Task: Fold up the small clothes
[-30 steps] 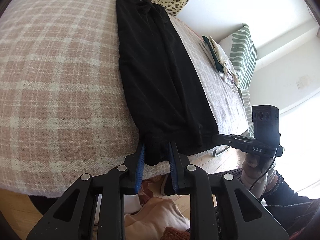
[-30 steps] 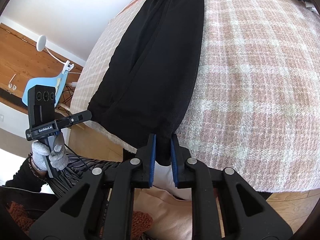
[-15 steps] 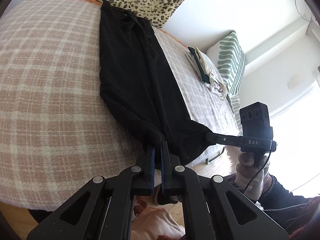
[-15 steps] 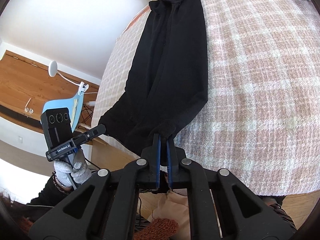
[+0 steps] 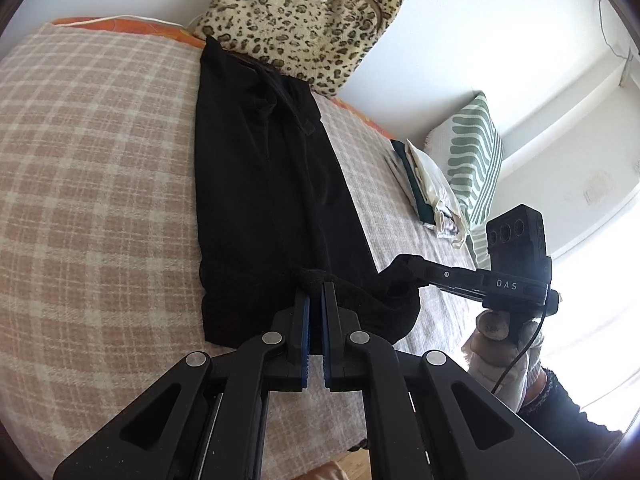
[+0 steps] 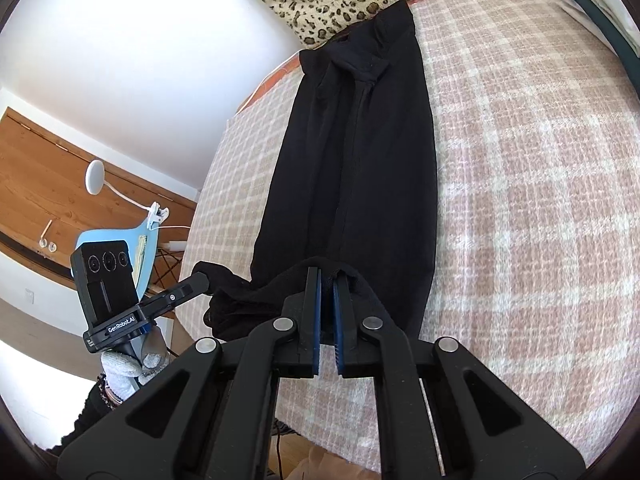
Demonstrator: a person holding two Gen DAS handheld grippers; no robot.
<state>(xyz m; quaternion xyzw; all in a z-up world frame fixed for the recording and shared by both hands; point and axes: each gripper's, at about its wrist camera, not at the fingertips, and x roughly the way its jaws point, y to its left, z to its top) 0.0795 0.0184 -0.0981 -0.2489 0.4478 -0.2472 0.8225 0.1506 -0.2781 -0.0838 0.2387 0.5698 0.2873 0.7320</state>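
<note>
Trousers (image 5: 272, 184), black, lie lengthwise along the bed (image 5: 88, 184); their near hem is pinched in both nearly closed grippers, left (image 5: 314, 292) and right (image 6: 326, 280), and lifted over the trousers. The thin hem could slip out, or the fold land skewed if one gripper leads. The bed has a pink plaid cover; a leopard cushion (image 5: 312, 12) stands at its far end, white walls behind.

White walls (image 5: 460, 20), plaid-covered bed (image 5: 88, 184), wooden panelling (image 6: 36, 184).
</note>
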